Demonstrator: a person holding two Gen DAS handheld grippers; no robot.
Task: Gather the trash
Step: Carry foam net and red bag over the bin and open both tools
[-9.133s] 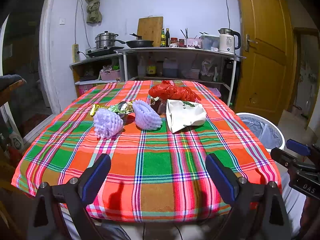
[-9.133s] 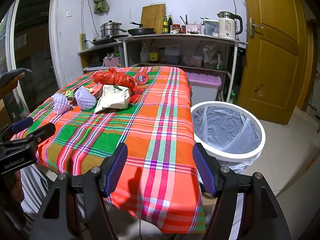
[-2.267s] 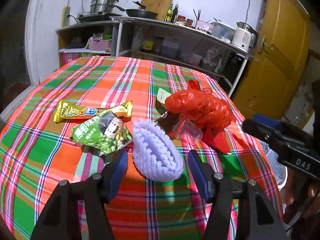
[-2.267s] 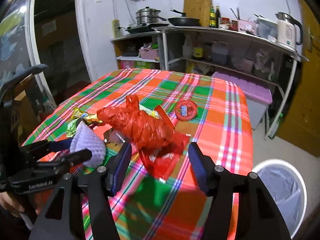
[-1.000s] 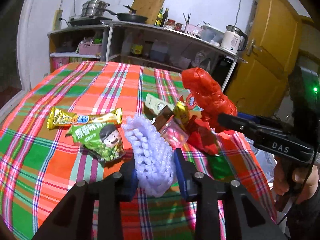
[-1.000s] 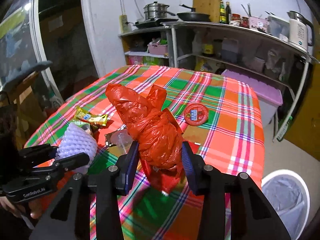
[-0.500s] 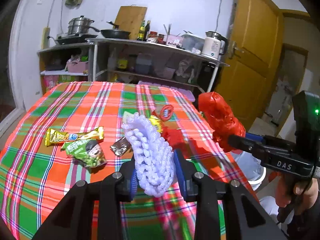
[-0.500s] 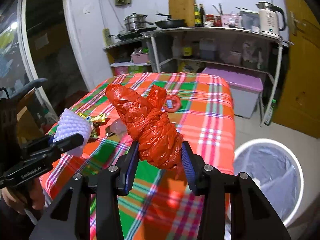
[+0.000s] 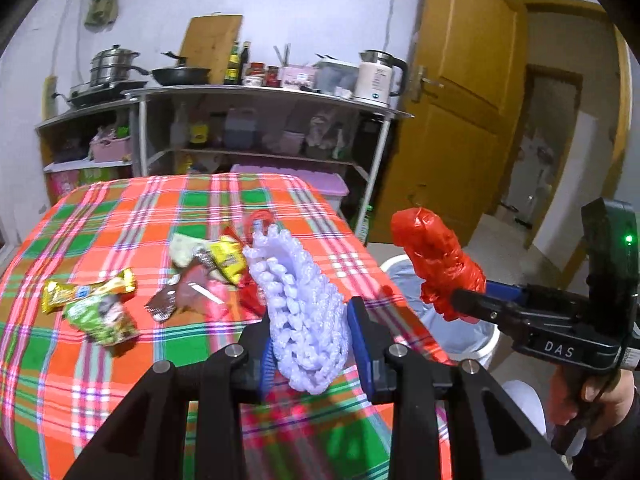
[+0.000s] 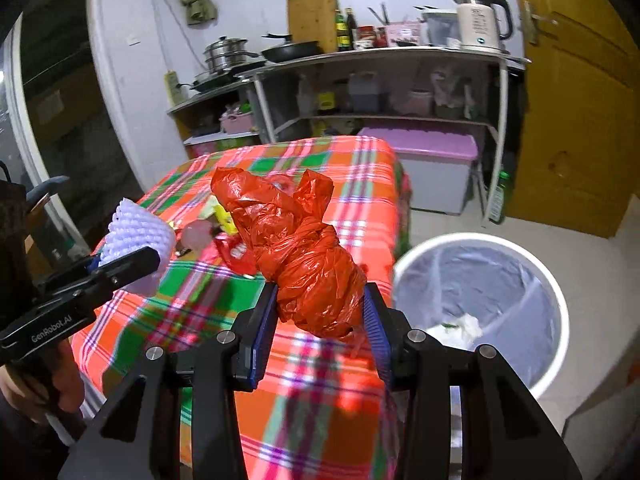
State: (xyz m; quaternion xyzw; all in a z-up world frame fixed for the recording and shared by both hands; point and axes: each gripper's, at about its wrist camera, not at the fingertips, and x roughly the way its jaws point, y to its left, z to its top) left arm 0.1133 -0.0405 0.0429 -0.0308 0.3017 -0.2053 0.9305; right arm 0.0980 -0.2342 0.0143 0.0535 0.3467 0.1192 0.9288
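Right wrist view: right tool [image 10: 320,320] clamped on a knotted red bag [image 10: 304,256], beside the lined bin [image 10: 480,240] — one white scrap inside. Left tool [image 9: 312,340] grips a foam net [image 9: 300,304]; snack wrappers [image 9: 92,300] remain on the tabletop [image 9: 120,216] — roughly midway.

left wrist: along claw, down over table [image 9: 120,216] | right wrist: likewise, toward bin [image 10: 552,280] | shared: table

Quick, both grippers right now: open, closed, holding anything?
Left gripper: closed on the white foam fruit net.
Right gripper: closed on the red plastic bag.
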